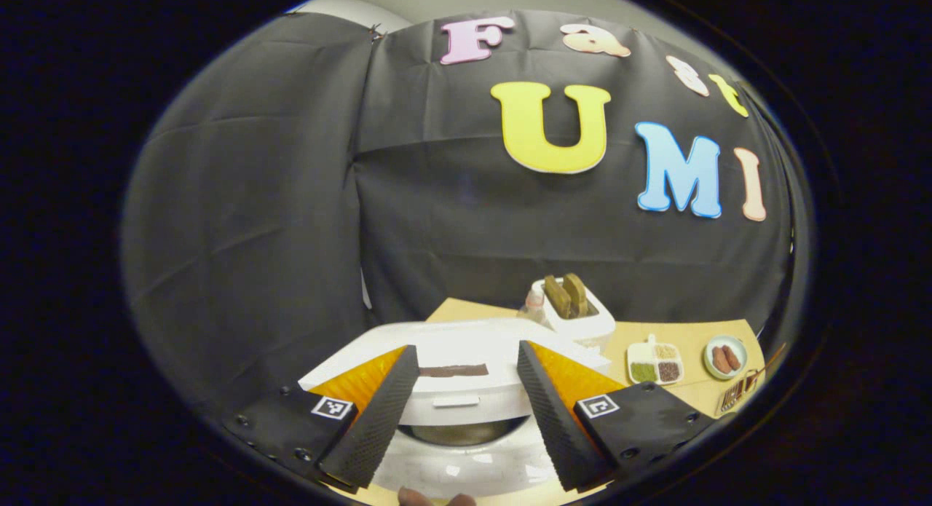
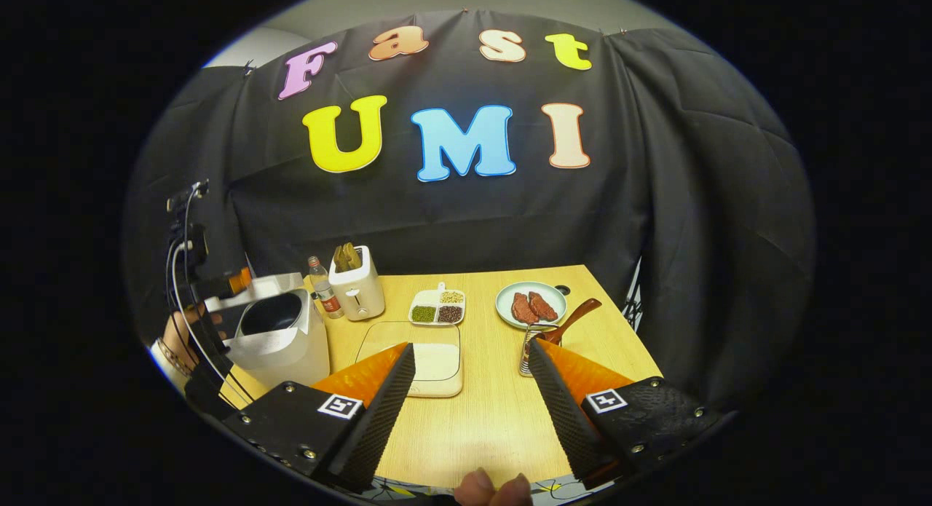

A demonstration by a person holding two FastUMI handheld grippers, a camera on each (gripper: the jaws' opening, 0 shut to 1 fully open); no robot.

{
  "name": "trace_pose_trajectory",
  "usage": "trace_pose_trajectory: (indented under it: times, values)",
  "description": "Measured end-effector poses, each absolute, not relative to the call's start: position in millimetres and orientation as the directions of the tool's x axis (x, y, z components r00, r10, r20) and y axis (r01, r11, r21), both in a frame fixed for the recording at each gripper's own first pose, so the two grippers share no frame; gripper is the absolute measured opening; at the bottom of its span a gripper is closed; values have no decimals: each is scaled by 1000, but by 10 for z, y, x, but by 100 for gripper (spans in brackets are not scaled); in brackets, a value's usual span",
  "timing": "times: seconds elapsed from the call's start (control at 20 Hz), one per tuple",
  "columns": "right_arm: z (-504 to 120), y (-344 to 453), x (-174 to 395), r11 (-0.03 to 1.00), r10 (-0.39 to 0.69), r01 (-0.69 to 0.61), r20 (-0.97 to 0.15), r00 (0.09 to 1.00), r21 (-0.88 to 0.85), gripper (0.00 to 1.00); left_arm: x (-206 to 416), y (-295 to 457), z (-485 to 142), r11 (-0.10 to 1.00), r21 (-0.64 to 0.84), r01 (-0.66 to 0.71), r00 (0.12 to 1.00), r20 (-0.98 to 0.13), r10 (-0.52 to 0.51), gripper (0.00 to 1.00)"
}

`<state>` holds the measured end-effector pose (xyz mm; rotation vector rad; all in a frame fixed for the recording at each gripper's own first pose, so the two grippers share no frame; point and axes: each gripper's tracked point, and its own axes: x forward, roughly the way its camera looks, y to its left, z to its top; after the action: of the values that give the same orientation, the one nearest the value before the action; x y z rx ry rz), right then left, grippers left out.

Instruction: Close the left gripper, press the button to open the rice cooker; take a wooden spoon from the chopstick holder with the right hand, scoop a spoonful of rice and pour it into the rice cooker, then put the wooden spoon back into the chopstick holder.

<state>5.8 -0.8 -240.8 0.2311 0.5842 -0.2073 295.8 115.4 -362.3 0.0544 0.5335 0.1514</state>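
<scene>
I saw the left gripper (image 1: 460, 411) spread wide, holding nothing, above the white rice cooker (image 1: 459, 389), its lid up. Right gripper (image 2: 472, 411) likewise wide and empty over the table (image 2: 495, 411); the wooden spoon (image 2: 571, 322) stood in the chopstick holder (image 2: 530, 353), beside the rice tray (image 2: 429, 360).

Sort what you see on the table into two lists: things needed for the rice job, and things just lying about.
Needed: rice cooker, lid already up; wooden spoon; chopstick holder; tray of rice; left gripper and right gripper, both open.

Lying about: toaster; bottle; divided dish of beans; plate of meat.
</scene>
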Motion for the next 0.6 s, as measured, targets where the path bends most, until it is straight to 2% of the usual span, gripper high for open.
trace_pose_trajectory:
  times: [0.3, 0.4, 0.45, 0.5, 0.55, 0.6]
  values:
    - [-2540, 58, 14, 952, -113, 257, -594, 797, 164, 96, 2756, 1237, -4111, 977, 130, -167, 816, -537, 211, 97]
    - [-2572, 71, 13, 949, -111, 263, -600, 792, 172, 96, 2627, 1253, -4411, 976, 99, -196, 763, -610, 215, 96]
    - [-2581, 70, 15, 948, -111, 266, -601, 791, 175, 96, 2733, 1270, -4296, 976, 123, -178, 813, -541, 217, 96]
    - [-2600, 82, 20, 946, -108, 268, -603, 791, 181, 96, 2751, 1214, -4412, 976, 131, -175, 784, -582, 218, 96]
    - [-2608, 94, 23, 945, -104, 268, -605, 789, 187, 96, 2804, 1207, -4332, 976, 137, -170, 806, -550, 218, 97]
    - [-2613, 107, 30, 945, -100, 267, -605, 790, 191, 96, 2793, 1236, -4365, 976, 136, -169, 796, -566, 217, 97]
